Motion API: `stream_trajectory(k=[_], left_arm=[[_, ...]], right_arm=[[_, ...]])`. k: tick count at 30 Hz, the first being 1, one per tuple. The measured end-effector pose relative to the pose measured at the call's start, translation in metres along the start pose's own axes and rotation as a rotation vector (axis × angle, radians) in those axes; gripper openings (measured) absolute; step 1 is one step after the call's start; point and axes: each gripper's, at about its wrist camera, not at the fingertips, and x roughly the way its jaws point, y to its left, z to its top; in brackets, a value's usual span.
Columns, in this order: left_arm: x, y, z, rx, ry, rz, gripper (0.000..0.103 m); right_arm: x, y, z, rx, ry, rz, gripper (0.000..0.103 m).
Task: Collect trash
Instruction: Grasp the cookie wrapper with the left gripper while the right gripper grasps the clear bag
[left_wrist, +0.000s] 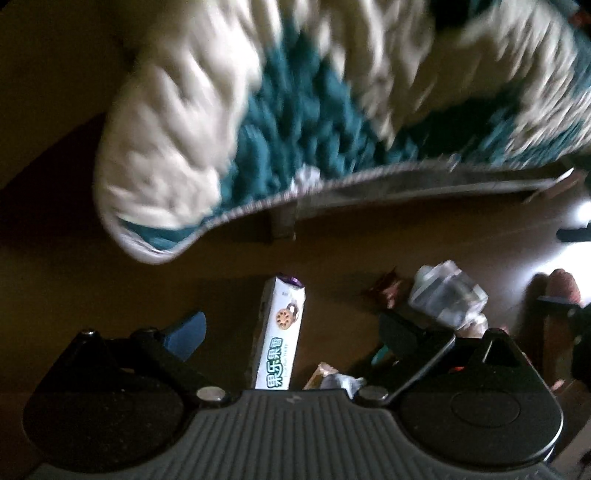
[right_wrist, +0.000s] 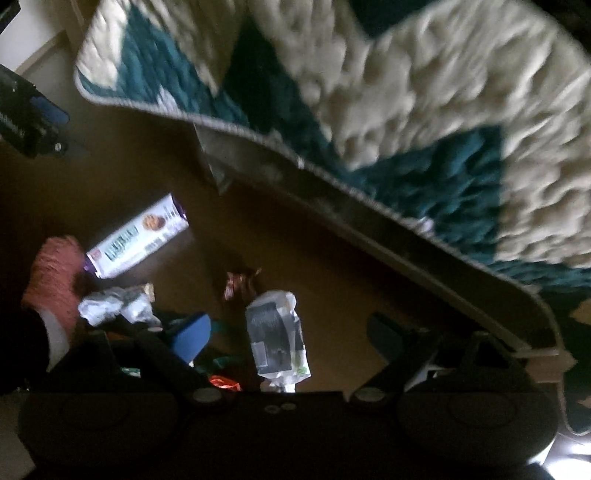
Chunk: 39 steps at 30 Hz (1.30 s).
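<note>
The left gripper (left_wrist: 291, 334) has its fingers (left_wrist: 186, 332) spread wide and holds nothing, with a white biscuit box (left_wrist: 282, 336) lying on the brown floor (left_wrist: 92, 291) between them and a clear crumpled plastic bottle (left_wrist: 448, 297) at two o'clock. The right gripper (right_wrist: 291, 338) is likewise wide open and empty, a crushed pouch (right_wrist: 277, 332) lying between its fingers (right_wrist: 192, 336), crumpled white paper (right_wrist: 114, 304) at nine o'clock and the same box (right_wrist: 138, 236) farther off at ten. Beyond the litter, at twelve o'clock in both views, a teal-and-cream rug (left_wrist: 295, 129) has its edge curled up off the floor.
</note>
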Motion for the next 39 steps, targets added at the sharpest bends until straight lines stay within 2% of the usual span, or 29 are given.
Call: stream_trajectory(k=[5,8,12,17,22,24,26,31,33,35,37,39], left_arm=[[0.07,0.0,-0.006,0.006,0.108,0.008,0.1],[0.102,0.002,-0.009,-0.026,0.155,0.005,0.1],[0.14,0.004,-0.015,-0.07,0.203,-0.006,0.1],[0.178,-0.002,-0.029,-0.032,0.257,-0.02,0.1],[0.197,0.0,-0.041,-0.025,0.274,-0.014,0.1],[0.202,0.004,-0.043,-0.036,0.277,-0.013,0.099],[0.207,0.008,-0.044,-0.052,0.286,-0.014,0.095],[0.213,0.014,-0.044,-0.087,0.301,0.001,0.064],[0.214,0.015,-0.044,-0.104,0.304,0.013,0.057],[0.212,0.019,-0.042,-0.116,0.301,0.03,0.048],[0.21,0.02,-0.042,-0.129,0.296,0.038,0.045],[0.207,0.022,-0.041,-0.143,0.289,0.049,0.043]], right_arm=[[0.05,-0.009,-0.004,0.017,0.069,0.017,0.09],[0.082,-0.014,-0.007,0.023,0.121,0.021,0.089],[0.117,-0.019,-0.011,0.044,0.179,0.039,0.08],[0.152,-0.02,-0.013,0.052,0.232,0.068,0.076],[0.175,-0.018,-0.014,0.045,0.261,0.095,0.073],[0.183,-0.018,-0.015,0.051,0.273,0.104,0.068],[0.189,-0.018,-0.017,0.057,0.283,0.107,0.062],[0.191,-0.016,-0.02,0.058,0.279,0.101,0.053],[0.191,-0.014,-0.02,0.054,0.276,0.1,0.044],[0.189,-0.012,-0.02,0.056,0.272,0.098,0.04],[0.187,-0.011,-0.019,0.063,0.265,0.092,0.032],[0.184,-0.01,-0.018,0.078,0.26,0.092,0.017]])
